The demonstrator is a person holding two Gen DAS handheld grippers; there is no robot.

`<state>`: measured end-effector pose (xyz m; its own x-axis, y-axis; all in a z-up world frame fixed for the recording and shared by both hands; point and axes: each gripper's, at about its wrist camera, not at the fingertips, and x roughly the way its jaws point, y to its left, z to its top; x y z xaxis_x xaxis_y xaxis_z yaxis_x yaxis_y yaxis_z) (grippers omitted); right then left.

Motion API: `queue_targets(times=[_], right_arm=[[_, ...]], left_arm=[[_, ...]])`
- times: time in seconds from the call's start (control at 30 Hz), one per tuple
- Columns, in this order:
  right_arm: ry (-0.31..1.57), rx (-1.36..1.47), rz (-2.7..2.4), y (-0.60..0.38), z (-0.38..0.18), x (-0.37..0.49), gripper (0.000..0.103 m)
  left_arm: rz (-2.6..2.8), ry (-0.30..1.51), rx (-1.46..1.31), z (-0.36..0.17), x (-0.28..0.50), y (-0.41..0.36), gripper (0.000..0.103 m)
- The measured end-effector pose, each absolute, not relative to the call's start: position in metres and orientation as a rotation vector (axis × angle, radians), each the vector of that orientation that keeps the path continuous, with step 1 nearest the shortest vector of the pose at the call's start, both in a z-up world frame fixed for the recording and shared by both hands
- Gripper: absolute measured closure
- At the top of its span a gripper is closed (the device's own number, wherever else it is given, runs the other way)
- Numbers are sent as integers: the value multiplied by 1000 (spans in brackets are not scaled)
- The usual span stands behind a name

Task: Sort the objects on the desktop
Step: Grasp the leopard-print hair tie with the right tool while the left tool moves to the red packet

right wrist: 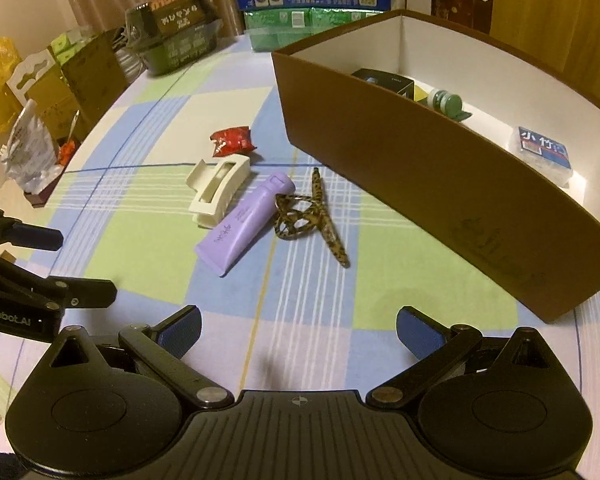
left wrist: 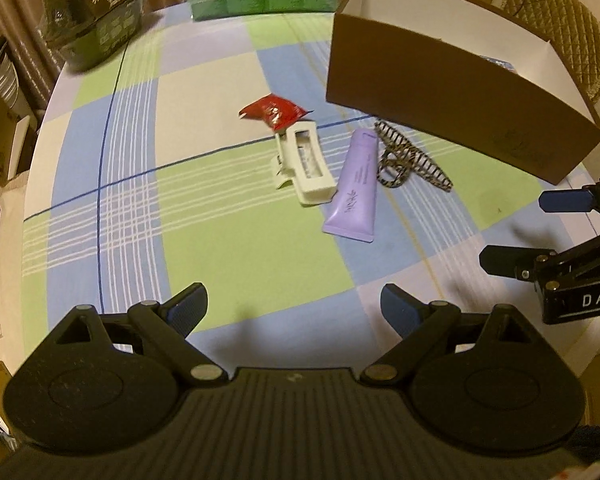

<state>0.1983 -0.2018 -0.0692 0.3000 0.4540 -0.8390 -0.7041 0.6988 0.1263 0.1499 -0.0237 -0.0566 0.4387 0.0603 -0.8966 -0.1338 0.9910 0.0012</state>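
We count four loose items ahead of both spread, empty claws, left claw (left wrist: 294,307) and right claw (right wrist: 299,330): one red packet (left wrist: 275,112), one white clip (left wrist: 306,164), one purple tube (left wrist: 356,184), one leopard clip (left wrist: 410,158); one box (right wrist: 440,184) right.

Light: warm, yellowish indoor light, fairly dim; colours lean amber in both wrist views.
Source: from above, not in view; the white inner wall of the brown box (right wrist: 404,40) is the brightest surface.
Shadows: soft dark patches on the checked tablecloth (left wrist: 228,248) just ahead of the fingers (left wrist: 188,308) and beside the box.
Glare: small highlights on the red packet (left wrist: 274,114); none strong.
Blur: slight softness in the left view; print on the purple tube (left wrist: 356,184) unreadable.
Distortion: strong fisheye bending; table edge and box walls curve, corners fall to black.
Noise: grainy in the dark parts.
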Motion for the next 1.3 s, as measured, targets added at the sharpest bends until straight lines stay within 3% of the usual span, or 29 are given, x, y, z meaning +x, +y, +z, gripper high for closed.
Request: queue_targets(times=[0.4, 0.67, 1.3], right_arm=[[958, -294, 793, -195, -82, 213, 4], [938, -307, 823, -186, -90, 228, 20], [918, -327, 895, -166, -113, 258, 37]], left_arm=[[152, 1119, -93, -68, 162, -11, 12], [143, 1113, -91, -73, 177, -8, 13], [75, 1115, -49, -93, 232, -10, 17]])
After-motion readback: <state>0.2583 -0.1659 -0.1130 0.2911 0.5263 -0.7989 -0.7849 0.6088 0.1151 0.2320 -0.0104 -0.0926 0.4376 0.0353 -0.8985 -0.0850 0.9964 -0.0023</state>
